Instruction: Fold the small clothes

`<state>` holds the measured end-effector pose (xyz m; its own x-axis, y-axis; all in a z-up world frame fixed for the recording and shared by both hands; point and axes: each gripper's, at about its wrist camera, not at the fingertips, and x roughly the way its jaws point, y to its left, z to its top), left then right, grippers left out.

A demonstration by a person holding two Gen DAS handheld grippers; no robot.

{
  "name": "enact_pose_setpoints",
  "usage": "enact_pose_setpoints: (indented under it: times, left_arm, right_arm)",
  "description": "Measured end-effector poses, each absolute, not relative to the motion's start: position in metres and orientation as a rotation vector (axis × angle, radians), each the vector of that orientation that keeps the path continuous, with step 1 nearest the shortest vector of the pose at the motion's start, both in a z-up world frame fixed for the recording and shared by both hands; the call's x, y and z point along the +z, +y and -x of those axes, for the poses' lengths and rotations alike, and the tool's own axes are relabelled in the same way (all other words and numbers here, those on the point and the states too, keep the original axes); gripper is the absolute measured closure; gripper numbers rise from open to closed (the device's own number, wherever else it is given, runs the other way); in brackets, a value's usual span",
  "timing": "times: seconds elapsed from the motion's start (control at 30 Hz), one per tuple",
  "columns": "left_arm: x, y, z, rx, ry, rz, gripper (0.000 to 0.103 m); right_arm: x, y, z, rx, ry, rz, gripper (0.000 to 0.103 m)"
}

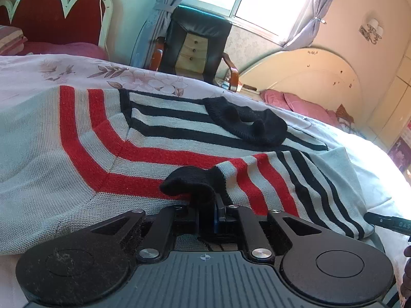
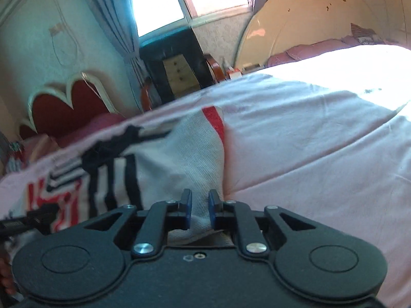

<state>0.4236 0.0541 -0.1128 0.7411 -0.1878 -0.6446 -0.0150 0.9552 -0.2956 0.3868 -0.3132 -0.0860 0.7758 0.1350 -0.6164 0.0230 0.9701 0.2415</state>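
Your sweater point(image 1: 133, 141), grey knit with red and black stripes, lies spread on the pink bedsheet point(image 2: 308, 154). One sleeve is folded across the body, and its black cuff point(image 1: 190, 184) sits right at your left gripper point(image 1: 210, 210), whose jaws are clamped on that cuff. Your right gripper point(image 2: 200, 205) has its blue pads point(image 2: 188, 205) pressed against a bunched grey fold at the sweater's edge, the cloth running up between them. Part of the right gripper shows at the left view's right margin.
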Motion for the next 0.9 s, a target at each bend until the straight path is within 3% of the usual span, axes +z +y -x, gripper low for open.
enact_pose_setpoints:
  times: [0.13, 0.3, 0.47, 0.57, 0.6, 0.63, 0.8, 0.83, 0.87, 0.9]
  left_arm:
    - [-0.111, 0.055, -0.421, -0.1, 0.731, 0.275, 0.093]
    - [-0.111, 0.055, -0.423, -0.101, 0.737, 0.278, 0.093]
    - [-0.112, 0.054, -0.422, -0.096, 0.731, 0.282, 0.093]
    - [-0.113, 0.055, -0.42, -0.096, 0.716, 0.293, 0.093]
    - [-0.113, 0.055, -0.418, -0.093, 0.704, 0.294, 0.093]
    - [-0.113, 0.055, -0.415, -0.081, 0.684, 0.295, 0.093]
    - [-0.114, 0.055, -0.408, -0.067, 0.673, 0.266, 0.093]
    - [-0.11, 0.057, -0.407, -0.054, 0.667, 0.266, 0.087]
    - [-0.103, 0.058, -0.403, -0.012, 0.641, 0.247, 0.062]
    - [-0.095, 0.057, -0.398, 0.037, 0.598, 0.214, 0.047]
  right_arm:
    - [-0.087, -0.311, -0.388, 0.066, 0.691, -0.197, 0.094]
    - [-0.073, -0.32, -0.404, 0.071, 0.619, -0.229, 0.075]
    - [-0.073, -0.336, -0.454, 0.081, 0.618, -0.309, 0.079]
    - [-0.083, -0.337, -0.478, 0.08, 0.649, -0.308, 0.075]
    - [-0.087, -0.337, -0.484, 0.081, 0.668, -0.307, 0.079]
    - [-0.092, -0.337, -0.49, 0.101, 0.691, -0.307, 0.09]
    - [-0.094, -0.326, -0.489, 0.046, 0.677, -0.189, 0.089]
    - [-0.091, -0.325, -0.488, 0.04, 0.678, -0.184, 0.08]
    - [-0.086, -0.325, -0.486, 0.04, 0.667, -0.188, 0.079]
    - [-0.082, -0.326, -0.483, 0.052, 0.644, -0.19, 0.079]
